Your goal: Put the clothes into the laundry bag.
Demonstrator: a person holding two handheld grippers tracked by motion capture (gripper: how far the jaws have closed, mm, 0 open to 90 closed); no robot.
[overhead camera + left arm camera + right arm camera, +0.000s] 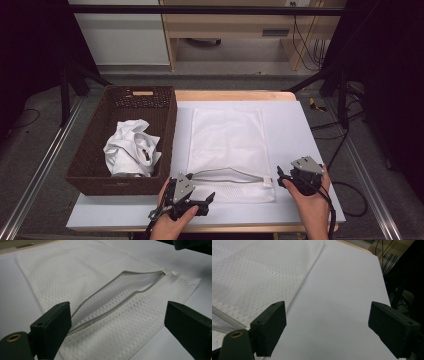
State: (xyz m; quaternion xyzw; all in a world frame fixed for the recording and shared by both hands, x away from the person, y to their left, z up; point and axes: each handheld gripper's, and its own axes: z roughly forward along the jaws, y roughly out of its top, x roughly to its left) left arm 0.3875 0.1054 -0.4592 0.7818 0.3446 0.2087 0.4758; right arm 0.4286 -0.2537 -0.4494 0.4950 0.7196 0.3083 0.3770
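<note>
from above, a brown wicker basket (95,170) holds crumpled white cloth (131,148); the left gripper (117,322), jaws wide, faces the white mesh laundry bag's (87,277) gaping grey zipper (110,300); the right gripper (328,327), wide, holds nothing.

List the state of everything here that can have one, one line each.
Mesh laundry bag: flat on the table, zipper open.
Basket: upright, holding crumpled white cloth.
Left claw: open, empty, at the bag's opening.
Right claw: open, empty, beside the bag's zipper end.

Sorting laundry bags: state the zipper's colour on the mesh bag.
Grey zipper, clearest in the left gripper view.
</note>
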